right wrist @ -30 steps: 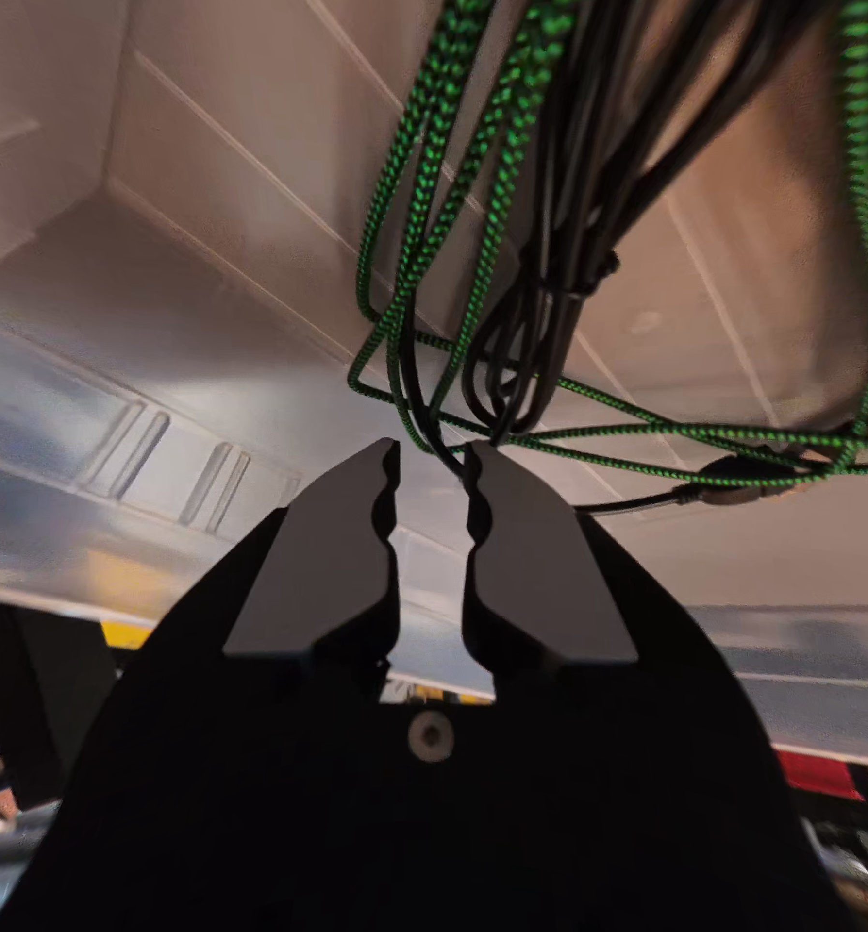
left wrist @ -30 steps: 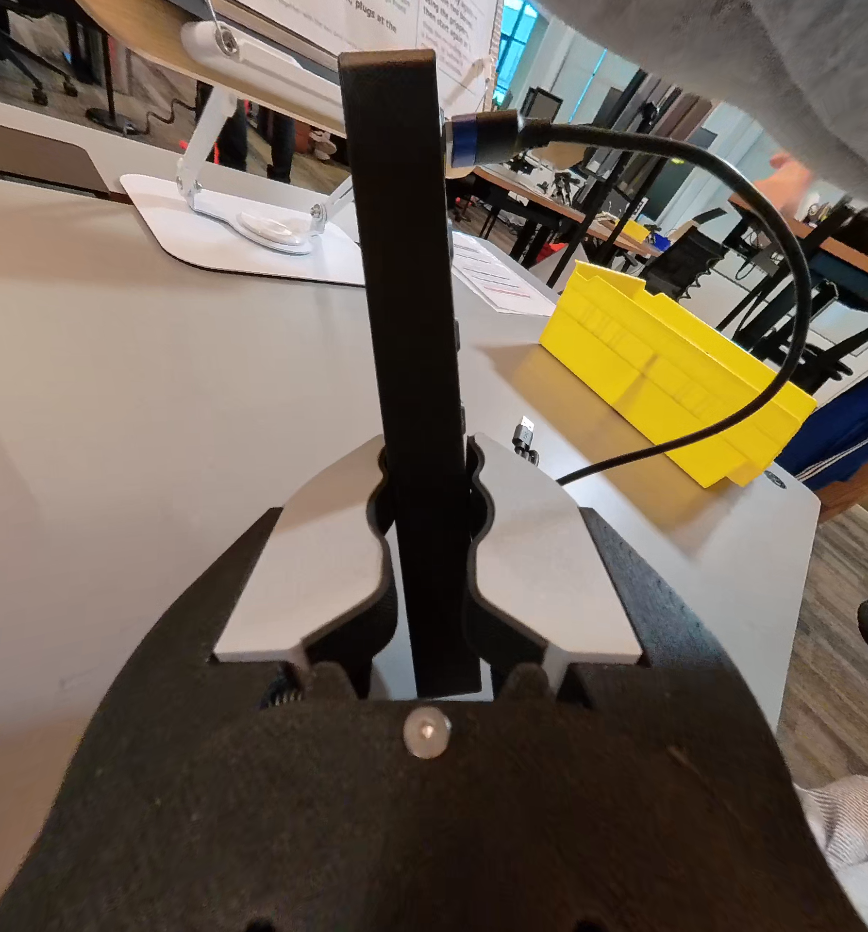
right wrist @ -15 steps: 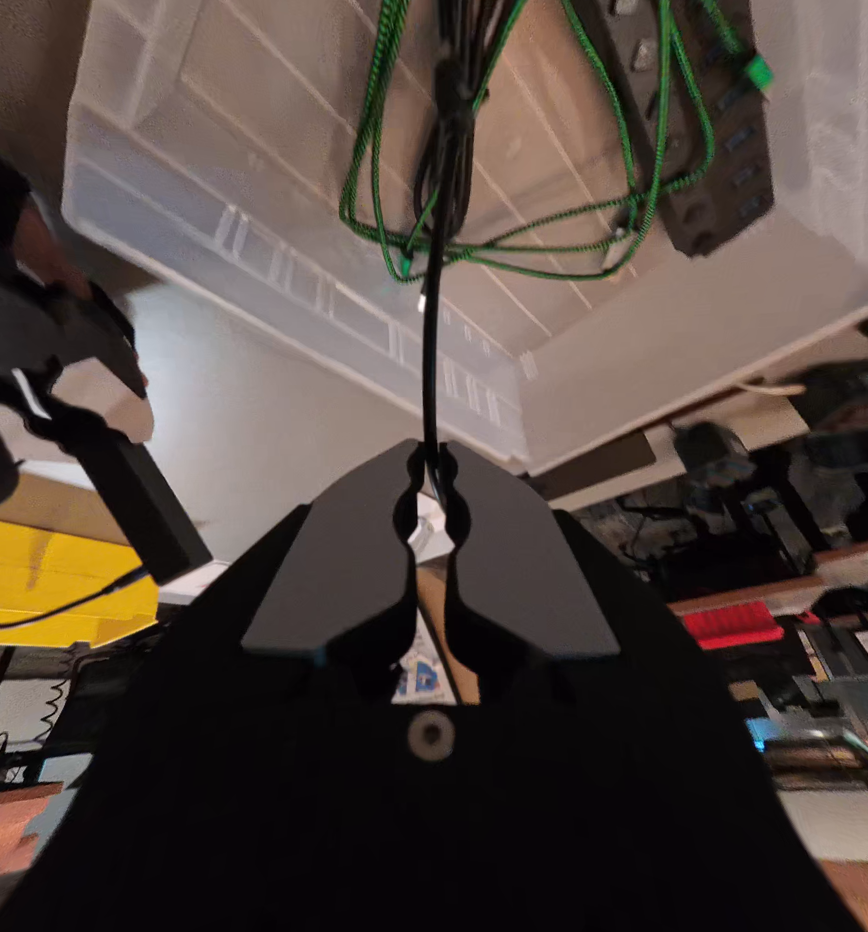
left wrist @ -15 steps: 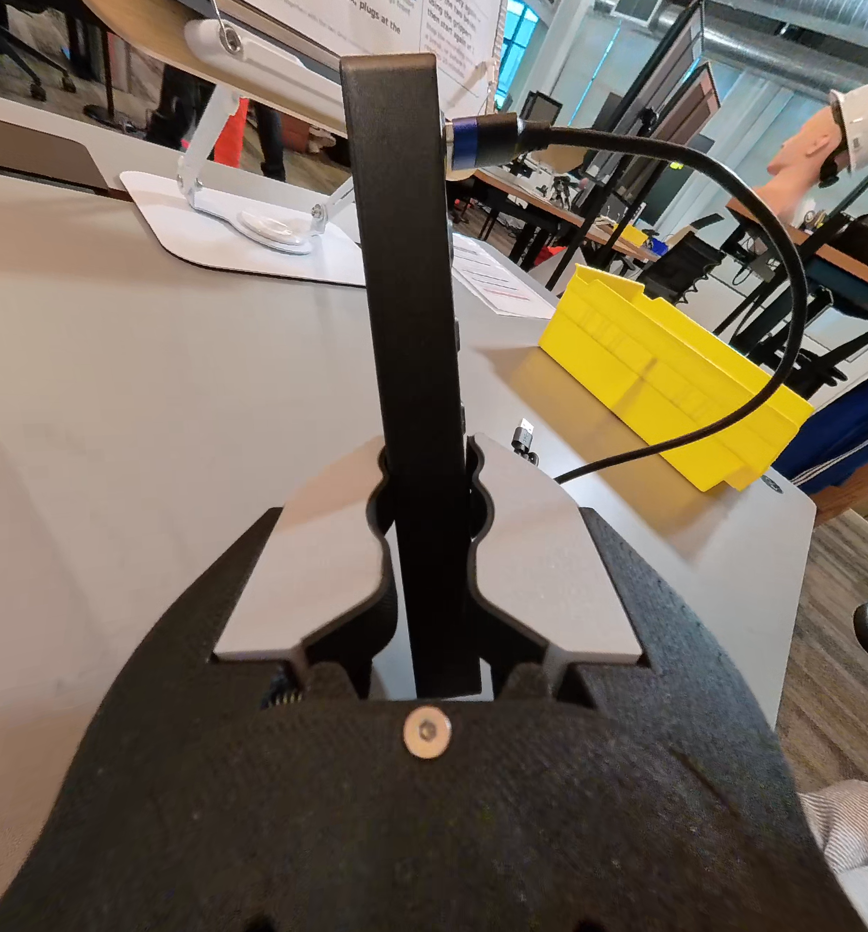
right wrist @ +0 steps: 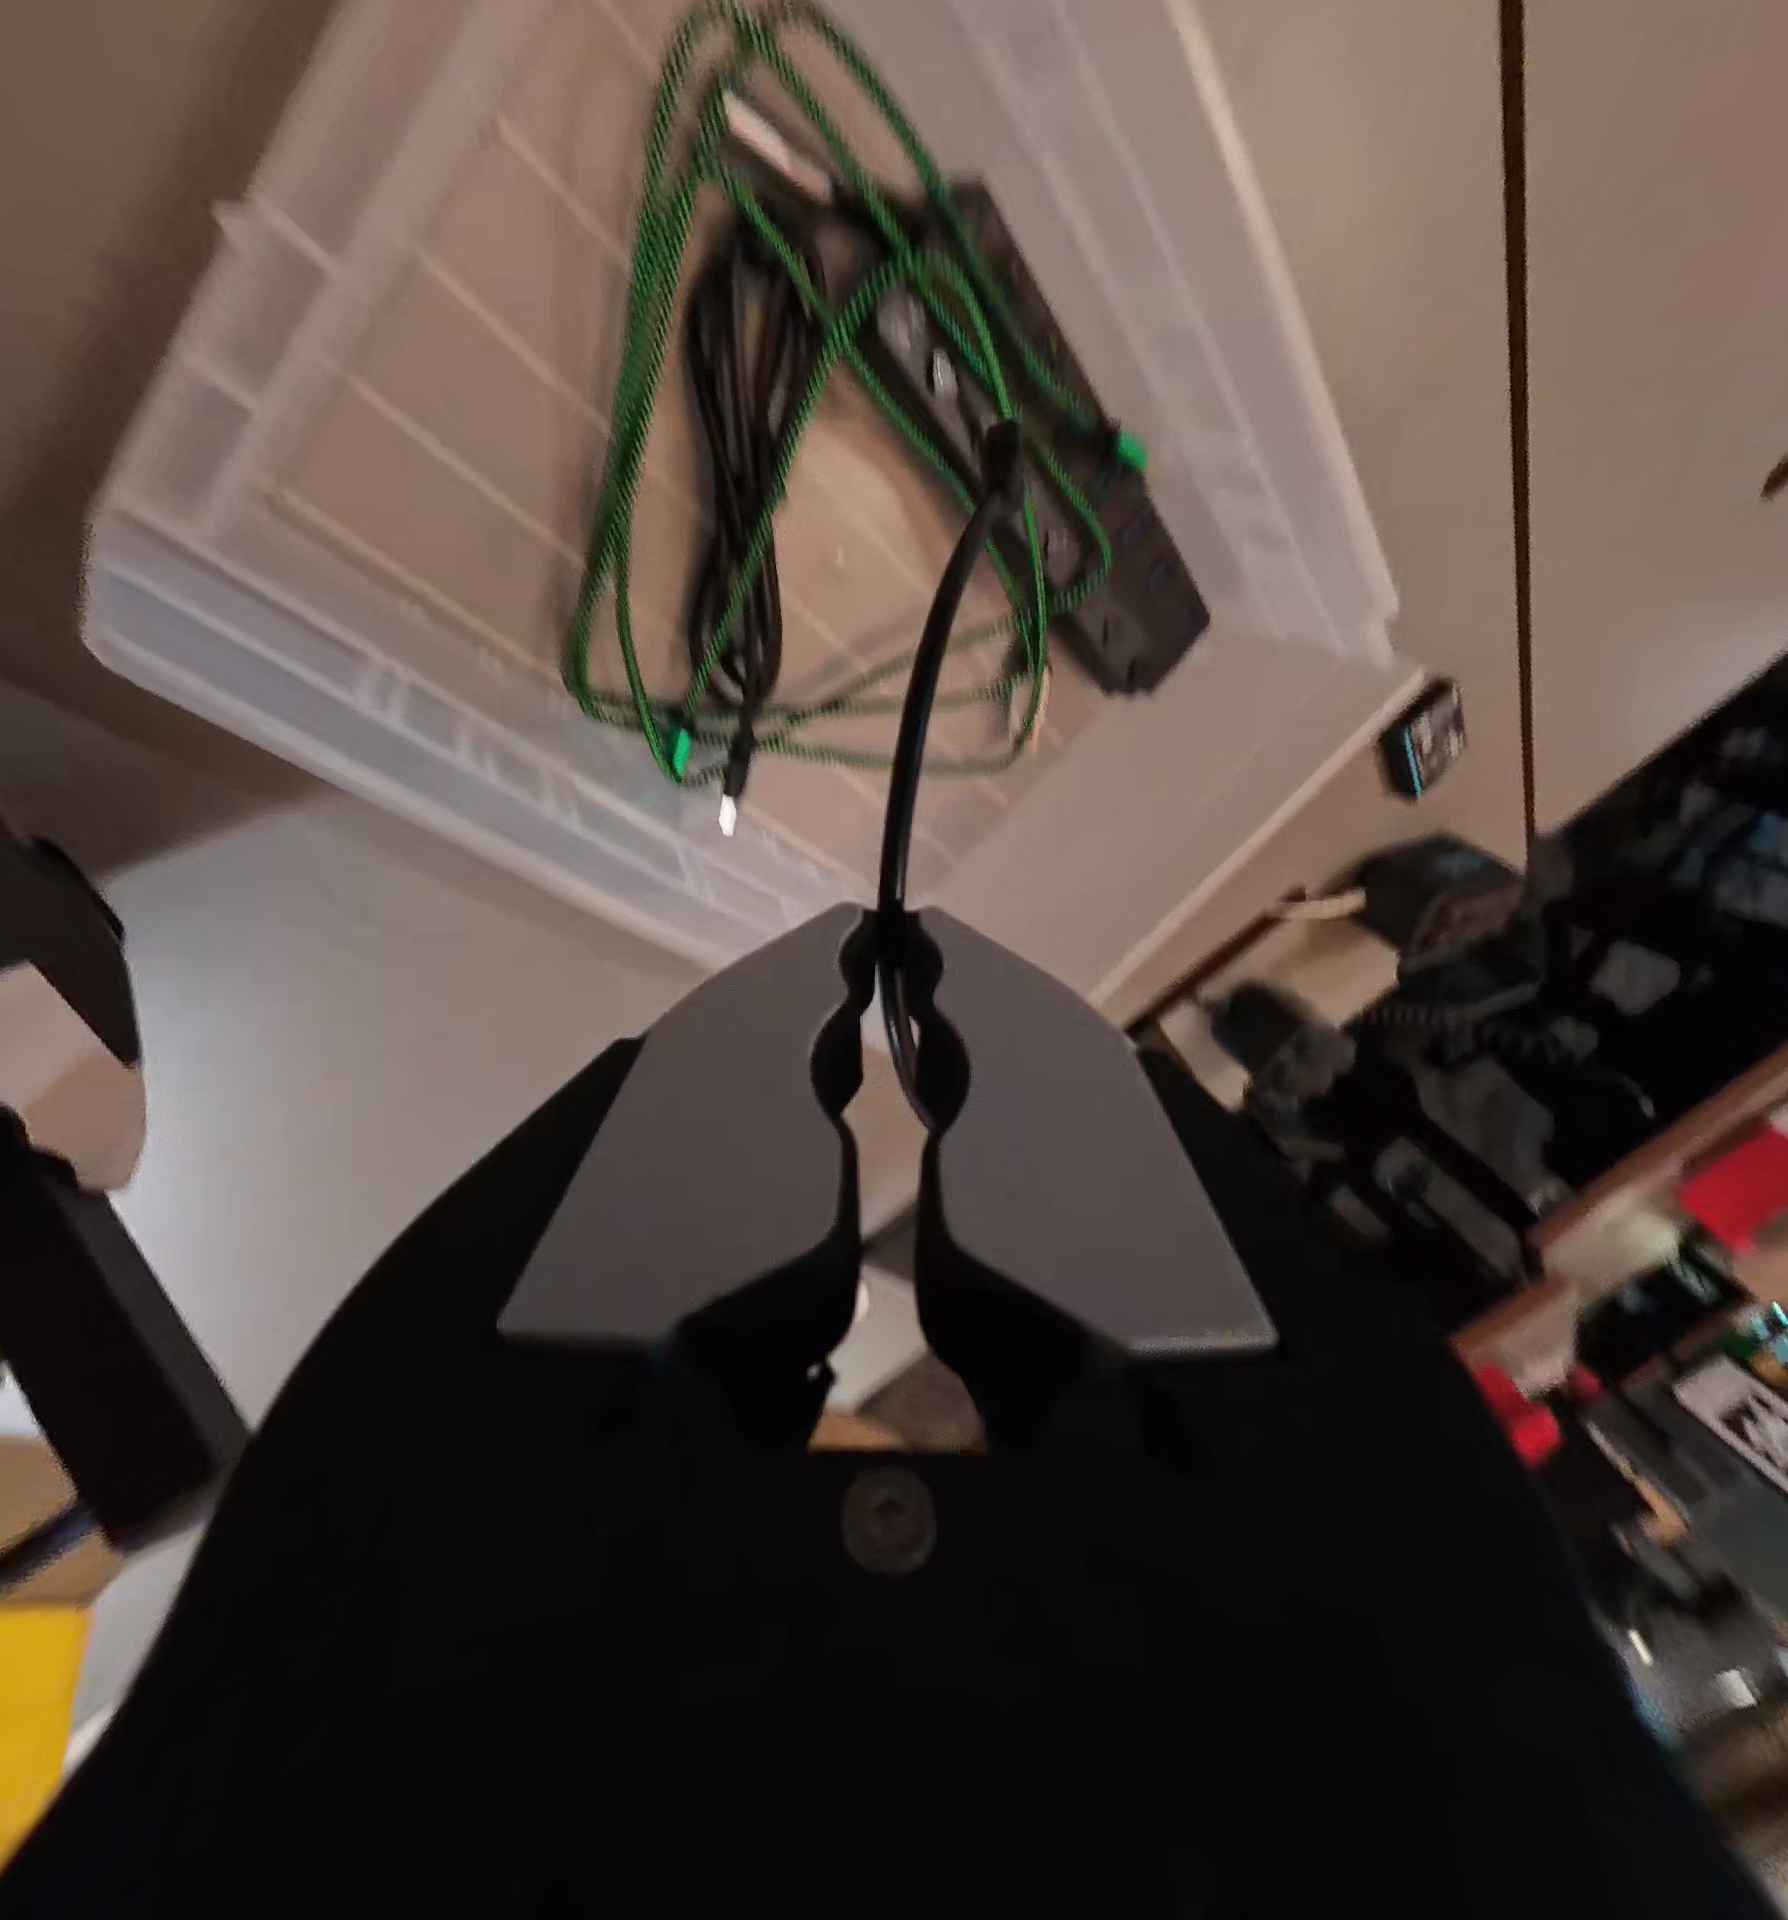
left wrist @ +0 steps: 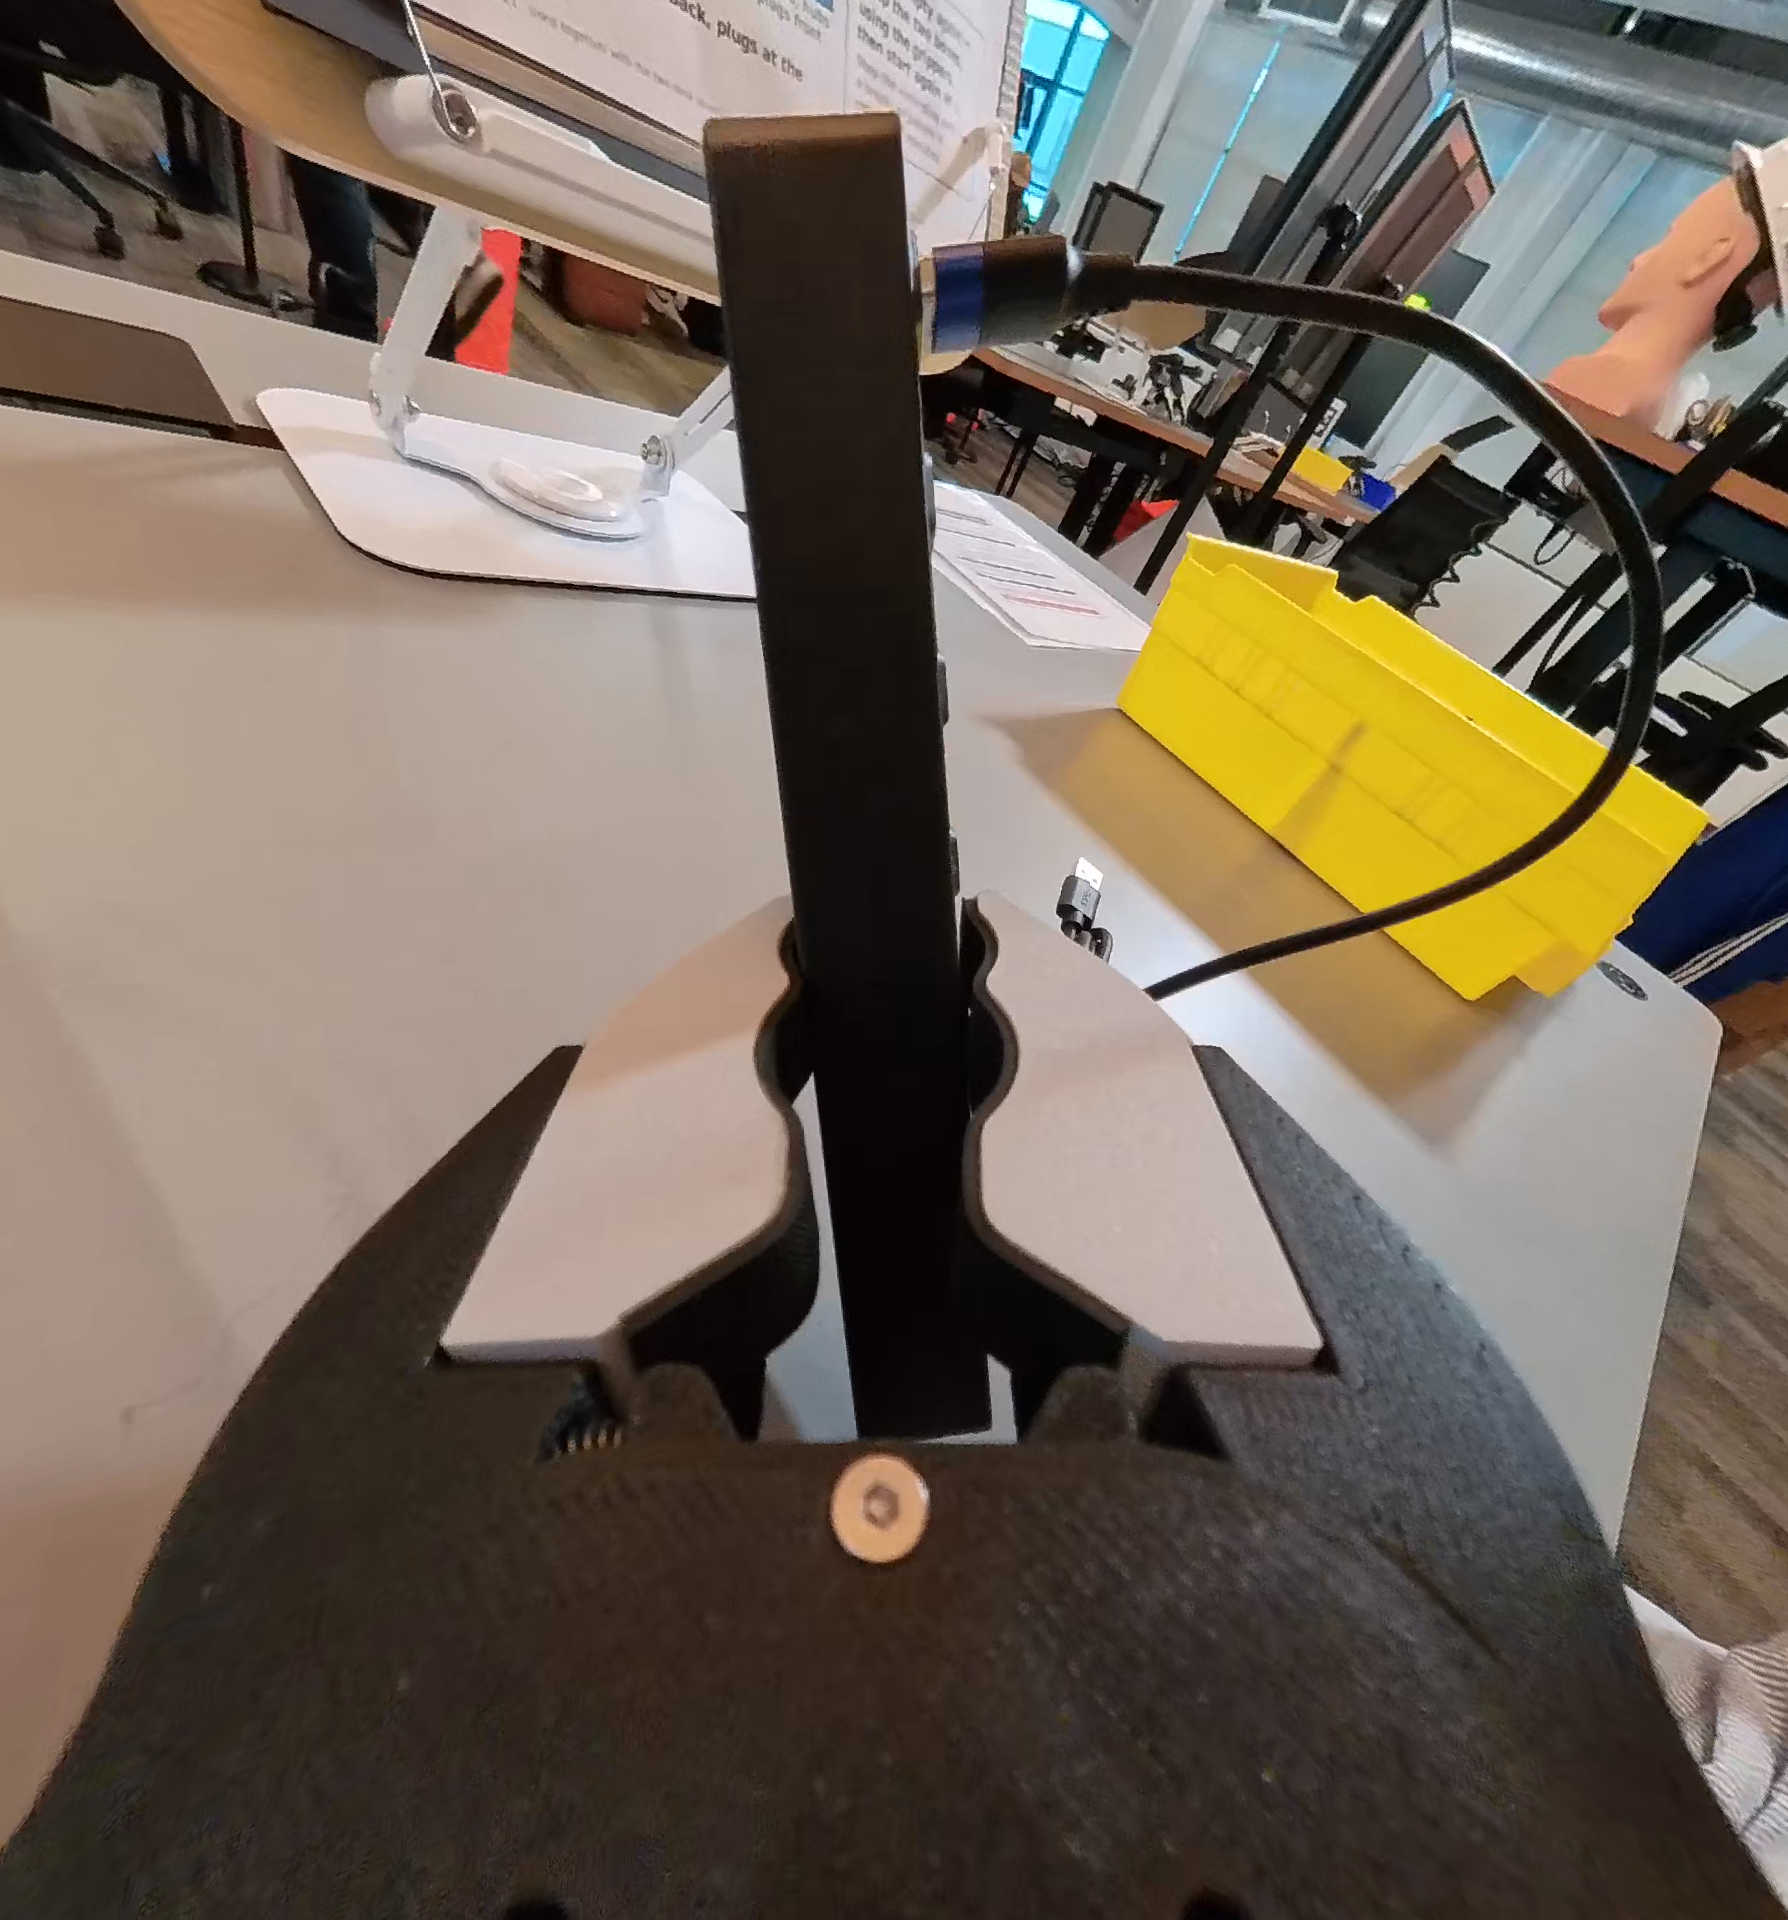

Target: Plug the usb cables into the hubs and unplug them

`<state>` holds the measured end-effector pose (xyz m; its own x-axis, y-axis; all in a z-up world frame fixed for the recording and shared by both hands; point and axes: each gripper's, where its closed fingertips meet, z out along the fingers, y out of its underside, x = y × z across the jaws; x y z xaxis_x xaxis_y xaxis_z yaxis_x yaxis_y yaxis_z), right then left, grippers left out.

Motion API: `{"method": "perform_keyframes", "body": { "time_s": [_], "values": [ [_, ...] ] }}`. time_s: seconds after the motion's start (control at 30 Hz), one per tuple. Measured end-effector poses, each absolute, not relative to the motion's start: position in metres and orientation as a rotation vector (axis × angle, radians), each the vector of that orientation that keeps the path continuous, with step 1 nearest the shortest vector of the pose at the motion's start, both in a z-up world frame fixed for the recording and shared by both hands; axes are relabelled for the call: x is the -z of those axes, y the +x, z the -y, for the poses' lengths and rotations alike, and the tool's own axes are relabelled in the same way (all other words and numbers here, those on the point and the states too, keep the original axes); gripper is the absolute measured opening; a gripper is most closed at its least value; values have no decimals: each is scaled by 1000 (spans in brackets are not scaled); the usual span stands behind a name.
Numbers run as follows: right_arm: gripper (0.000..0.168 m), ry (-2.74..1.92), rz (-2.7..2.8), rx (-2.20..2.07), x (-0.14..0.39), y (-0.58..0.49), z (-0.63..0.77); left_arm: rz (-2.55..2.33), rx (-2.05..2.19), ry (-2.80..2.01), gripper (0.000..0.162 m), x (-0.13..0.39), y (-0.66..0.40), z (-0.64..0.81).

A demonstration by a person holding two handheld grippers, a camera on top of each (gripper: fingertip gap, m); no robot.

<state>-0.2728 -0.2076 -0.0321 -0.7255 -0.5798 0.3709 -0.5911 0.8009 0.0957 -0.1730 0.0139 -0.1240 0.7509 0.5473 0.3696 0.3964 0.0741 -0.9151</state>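
We see the left gripper [left wrist: 879, 997] clamped on a long black hub [left wrist: 838, 644], a flat matte bar that stands upright between the jaws, above the pale grey table [left wrist: 350, 831]. Near its top end a black cable [left wrist: 1586, 582] is plugged into its right side — the plug has a blue ring — and the cable arcs down to the table, in front of a yellow bin [left wrist: 1389, 748]. A loose plug [left wrist: 1082, 896] lies just beside the gripper's tip.

The right gripper [right wrist: 892, 971] has its jaws closed on a thin black cable [right wrist: 921, 686], which rises to a clear plastic bin [right wrist: 350, 520]. In this bin lie a second black hub [right wrist: 1108, 551], green braided cables [right wrist: 641, 436] and a black coiled one — all somewhat blurred.
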Motion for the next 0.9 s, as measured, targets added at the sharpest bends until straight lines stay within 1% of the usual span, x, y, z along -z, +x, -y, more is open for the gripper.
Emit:
{"method": "perform_keyframes", "body": {
  "time_s": [0.1,0.23,0.3,0.4,0.5,0.57,0.7,0.9],
  "values": [
    [5,940,2707,-158,59,-255,217,798,-124,-1537,27,124,-174,-13],
    [5,962,2756,-55,98,-261,206,806,-108,-1529,27,124,-174,-13],
    [6,923,2816,-35,109,-266,201,808,-101,-1525,27,124,-175,-12],
    [8,864,2890,-92,109,-269,204,814,-91,-1522,27,125,-176,-12],
    [19,816,2996,-192,104,-254,216,821,-81,-1517,27,125,-176,-12],
    [23,783,3061,-270,100,-240,229,827,-76,-1512,27,126,-177,-12],
    [20,781,3129,-402,100,-210,257,828,-78,-1509,27,125,-177,-11],
    [16,844,3103,-297,133,-192,271,827,-78,-1508,27,125,-176,-12]
  ]
}}
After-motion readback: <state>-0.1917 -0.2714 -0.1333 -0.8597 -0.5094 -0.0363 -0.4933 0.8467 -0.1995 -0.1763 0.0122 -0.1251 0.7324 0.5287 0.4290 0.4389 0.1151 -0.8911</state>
